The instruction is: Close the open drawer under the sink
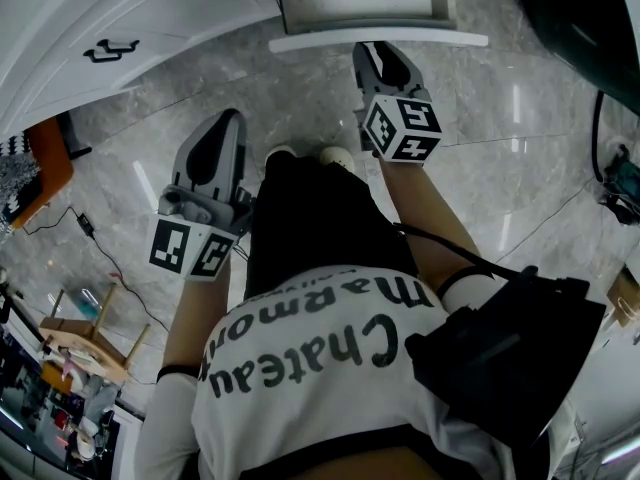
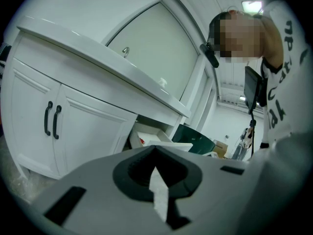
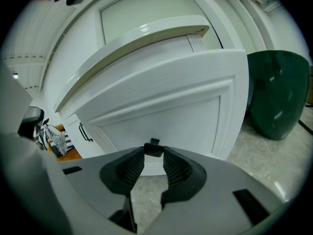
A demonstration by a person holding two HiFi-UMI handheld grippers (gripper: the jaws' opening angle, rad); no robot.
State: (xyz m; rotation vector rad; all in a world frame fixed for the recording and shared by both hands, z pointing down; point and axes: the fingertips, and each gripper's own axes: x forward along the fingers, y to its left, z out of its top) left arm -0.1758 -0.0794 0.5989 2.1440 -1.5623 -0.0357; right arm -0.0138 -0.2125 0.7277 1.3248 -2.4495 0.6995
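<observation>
The white drawer (image 1: 378,39) stands pulled out from the vanity at the top of the head view. In the right gripper view its panelled front (image 3: 166,106) fills the middle, with a small black handle (image 3: 153,150) low on it. My right gripper (image 3: 153,153) is shut on that handle, its tips on either side of it; in the head view the right gripper (image 1: 380,50) reaches the drawer front. My left gripper (image 1: 228,120) hangs over the floor to the left, away from the drawer, jaws shut and empty. In the left gripper view, the left gripper (image 2: 156,153) faces the open drawer (image 2: 155,138) from the side.
White cabinet doors with black handles (image 1: 110,48) (image 2: 51,120) stand left of the drawer. A dark green bin (image 3: 276,94) (image 2: 195,140) sits right of it. A wooden stool (image 1: 90,338) and a cable (image 1: 85,226) lie at the left on the marble floor.
</observation>
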